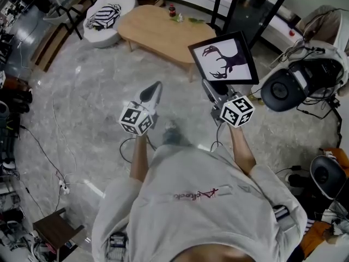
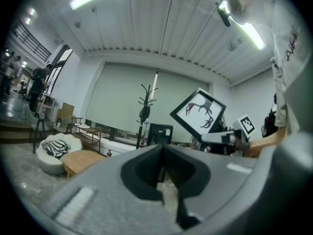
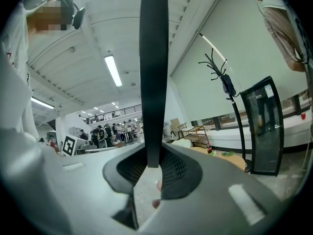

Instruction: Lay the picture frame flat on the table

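— Above the grey marbled floor (image 1: 82, 91), the head view has the right gripper (image 1: 210, 86) clamped on the lower edge of a black-framed rectangular picture of a dark antlered deer (image 1: 224, 59). The picture is tilted in the air, well apart from the oval light-wood table (image 1: 158, 31).
— Its own view gives only the frame's black edge, a bar pinched between the jaws.
— And the left gripper (image 1: 152, 91)?
— Jaws together, nothing between them. Its view catches the print face-on, off to the right.

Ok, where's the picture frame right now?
Head view, right of centre: the picture frame is aloft in the right gripper, beside the wooden table, not on it.
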Demonstrator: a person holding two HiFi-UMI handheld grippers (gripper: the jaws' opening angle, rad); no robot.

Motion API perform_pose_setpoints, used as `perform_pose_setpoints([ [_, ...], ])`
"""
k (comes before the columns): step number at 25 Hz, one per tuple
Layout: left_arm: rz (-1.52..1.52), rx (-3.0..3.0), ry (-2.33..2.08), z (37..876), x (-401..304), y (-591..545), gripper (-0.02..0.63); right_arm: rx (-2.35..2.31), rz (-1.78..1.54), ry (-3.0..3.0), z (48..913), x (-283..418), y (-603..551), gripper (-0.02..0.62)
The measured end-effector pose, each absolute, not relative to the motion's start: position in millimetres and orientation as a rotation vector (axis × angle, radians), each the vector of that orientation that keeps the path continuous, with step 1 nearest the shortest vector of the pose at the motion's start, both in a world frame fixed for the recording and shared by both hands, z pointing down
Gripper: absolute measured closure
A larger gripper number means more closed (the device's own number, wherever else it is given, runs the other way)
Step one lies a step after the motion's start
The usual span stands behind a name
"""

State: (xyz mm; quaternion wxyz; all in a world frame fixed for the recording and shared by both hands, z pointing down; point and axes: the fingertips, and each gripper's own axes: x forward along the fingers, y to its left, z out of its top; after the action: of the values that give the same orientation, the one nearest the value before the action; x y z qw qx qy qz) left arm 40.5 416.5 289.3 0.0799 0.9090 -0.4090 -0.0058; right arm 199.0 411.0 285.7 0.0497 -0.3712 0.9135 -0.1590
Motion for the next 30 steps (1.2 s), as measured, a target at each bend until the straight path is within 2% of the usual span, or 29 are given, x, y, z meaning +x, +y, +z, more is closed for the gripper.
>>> perform_pose_setpoints([
  [11, -0.051, 2.773, -1.184, 266, 4, 327, 0.606, -1.164, -0.437, 2.775, 263, 160, 325, 0.523],
  [18, -0.062, 2.78, -1.159, 264, -50, 270, 0.606, -1.19, -0.431, 2.775, 261, 104, 271, 0.523],
  [30, -0.051, 2.796, -1.107, 265, -71, 210, 0.606, -1.227, -0.433, 2.749, 263, 79, 219, 0.522],
])
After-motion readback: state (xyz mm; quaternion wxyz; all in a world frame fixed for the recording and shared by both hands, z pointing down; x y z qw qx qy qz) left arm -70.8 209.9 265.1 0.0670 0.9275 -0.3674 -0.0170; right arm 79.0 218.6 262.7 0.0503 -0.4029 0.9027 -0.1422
